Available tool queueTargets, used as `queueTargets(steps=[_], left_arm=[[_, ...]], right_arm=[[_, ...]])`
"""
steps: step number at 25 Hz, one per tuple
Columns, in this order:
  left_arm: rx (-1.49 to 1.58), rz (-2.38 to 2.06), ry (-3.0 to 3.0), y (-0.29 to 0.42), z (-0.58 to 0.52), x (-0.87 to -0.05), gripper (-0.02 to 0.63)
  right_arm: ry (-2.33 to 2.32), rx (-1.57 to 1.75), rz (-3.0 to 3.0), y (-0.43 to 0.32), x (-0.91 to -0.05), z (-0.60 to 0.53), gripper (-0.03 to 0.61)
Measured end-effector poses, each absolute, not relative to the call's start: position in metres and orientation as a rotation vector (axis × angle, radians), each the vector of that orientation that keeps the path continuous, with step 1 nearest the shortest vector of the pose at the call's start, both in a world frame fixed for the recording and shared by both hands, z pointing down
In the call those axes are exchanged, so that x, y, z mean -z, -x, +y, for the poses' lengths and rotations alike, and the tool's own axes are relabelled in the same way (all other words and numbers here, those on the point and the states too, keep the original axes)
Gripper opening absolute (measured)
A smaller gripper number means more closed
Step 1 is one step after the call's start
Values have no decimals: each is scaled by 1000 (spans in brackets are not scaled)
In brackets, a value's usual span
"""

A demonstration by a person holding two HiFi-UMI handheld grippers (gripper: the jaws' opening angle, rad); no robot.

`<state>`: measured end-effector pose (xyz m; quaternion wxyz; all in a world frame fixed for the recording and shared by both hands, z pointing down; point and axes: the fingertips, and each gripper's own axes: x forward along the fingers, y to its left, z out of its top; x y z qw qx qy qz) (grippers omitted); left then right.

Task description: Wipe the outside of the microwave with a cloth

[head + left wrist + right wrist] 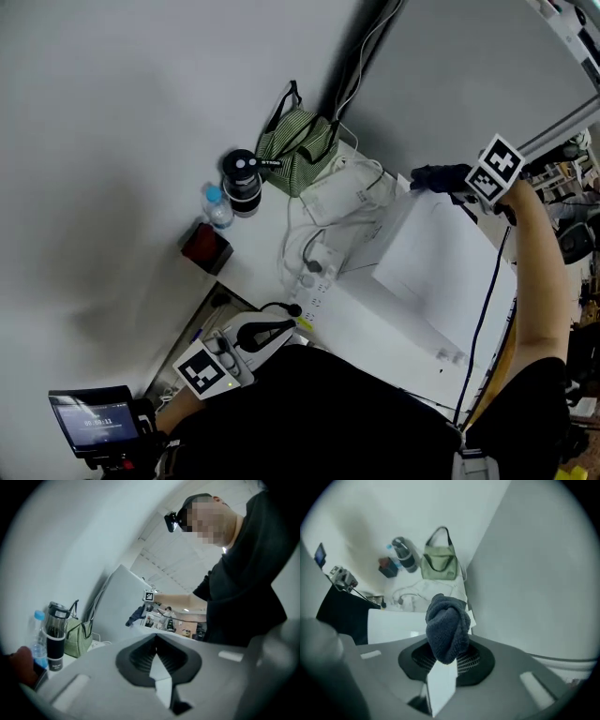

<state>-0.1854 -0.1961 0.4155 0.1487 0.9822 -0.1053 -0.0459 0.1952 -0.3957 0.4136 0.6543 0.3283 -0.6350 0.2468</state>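
Where two pale walls (441, 75) meet in a corner, a white table (267, 239) is pushed up against them, and most of the clutter sits at the back. There is a green striped bag (296, 148) in the corner itself. Beside it stands a black flask (242, 184), then a water bottle (217, 207) and a red box (206, 247) near the table's edge. A white power strip (315, 274) lies in a loose tangle of cables (349, 178) between the bag and the microwave (433, 267). That white box fills the right part of the table. A small lit screen (92, 422) shows low at the left, off the table.

My right gripper (442, 663) reaches out to the far corner of the microwave top, close to the wall. Its jaws are clamped on the cloth (448, 627), a dark blue bundle that bulges out ahead of them. From my head the cloth (437, 176) sits right at that back corner (I cannot tell whether it presses on the top or hangs just over it). Along the jaws I see the white microwave top (391, 624) below and behind the bundle.

My left gripper (255, 336) hangs low near my body, over the near edge of the table and well apart from the microwave. Its jaws are pressed together with nothing between them.
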Motion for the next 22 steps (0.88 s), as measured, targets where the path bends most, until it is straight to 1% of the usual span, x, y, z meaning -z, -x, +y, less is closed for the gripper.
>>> queueTargets(steps=[5,9,12,15,19,22], left_arm=[[136,-229,-2848,146,-193,-382,3],[157,-149,-2936,99,-177,-372,3],[183,-106,-2980,70,-176,-345,3],[203,-70,-2987,52,-168,-322,3],[154,147,-3018,31,-159,-322,3],[96,303,-3006,23,-154,-323,3]], right_arm=[[-957,-397,-1853,-151,-334,-330,78],[-1205,-247,-2089,-164,-300,-250,78],[-1384,-126,-2164,-187,-262,-205,78],[-1551,-32,-2121,-226,-239,-162,78],[-1875,-60,-1878,-297,-256,-89,78],[-2005,-134,-1571,-344,-287,-34,78]])
